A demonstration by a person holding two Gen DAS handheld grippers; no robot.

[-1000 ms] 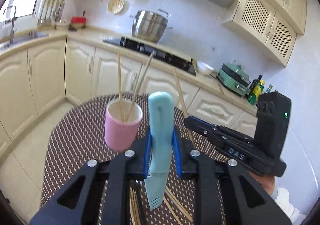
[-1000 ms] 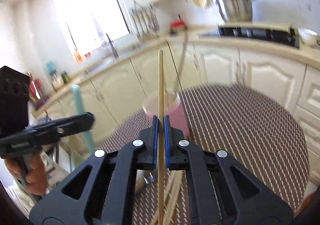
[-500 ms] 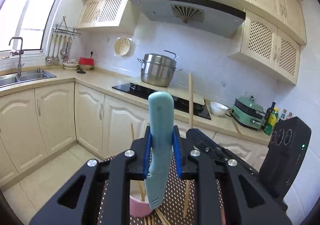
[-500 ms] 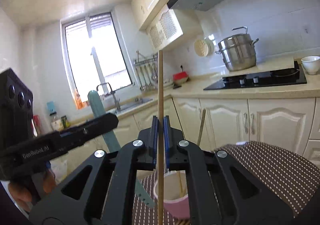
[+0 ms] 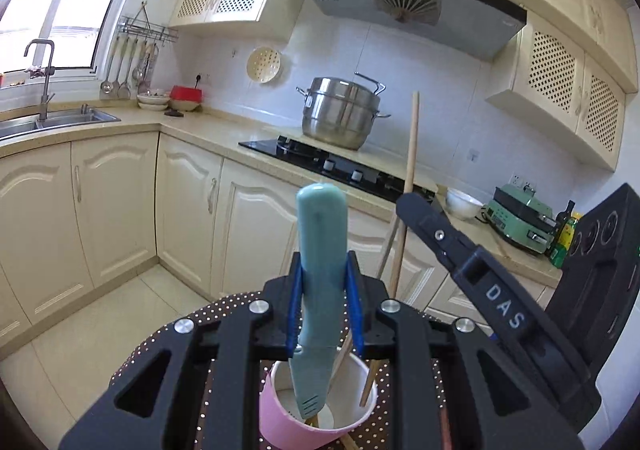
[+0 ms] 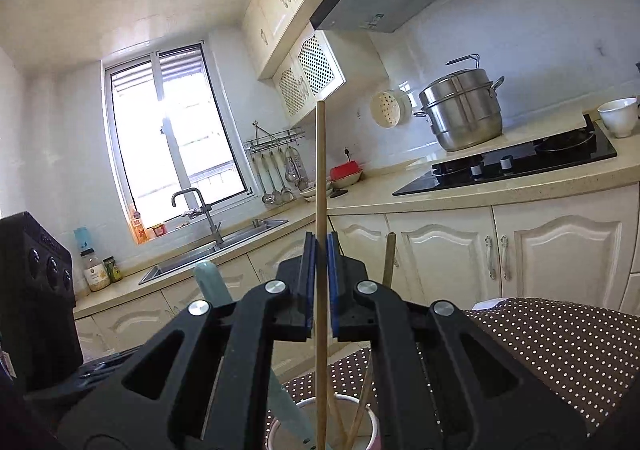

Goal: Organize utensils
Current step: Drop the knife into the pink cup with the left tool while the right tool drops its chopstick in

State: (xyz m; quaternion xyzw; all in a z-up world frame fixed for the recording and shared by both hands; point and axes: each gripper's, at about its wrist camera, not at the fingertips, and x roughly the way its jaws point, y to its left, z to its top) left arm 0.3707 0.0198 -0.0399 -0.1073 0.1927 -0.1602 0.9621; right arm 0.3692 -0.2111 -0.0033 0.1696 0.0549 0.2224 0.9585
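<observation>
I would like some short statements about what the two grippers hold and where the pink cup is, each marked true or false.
1. The left gripper grips a light blue knife. True.
2. The knife's blade tip is outside the pink cup. False: the tip is inside the cup.
3. The right gripper holds a wooden chopstick upright. True.
4. The cup holds nothing else. False: other chopsticks lean inside it.
5. The cup stands on the kitchen counter. False: it stands on the dotted brown tablecloth.

knife [image 5: 318,290] tip in cup [image 5: 280,416] | chopstick [image 5: 408,186] right of knife | cup on table [image 6: 560,342]
</observation>
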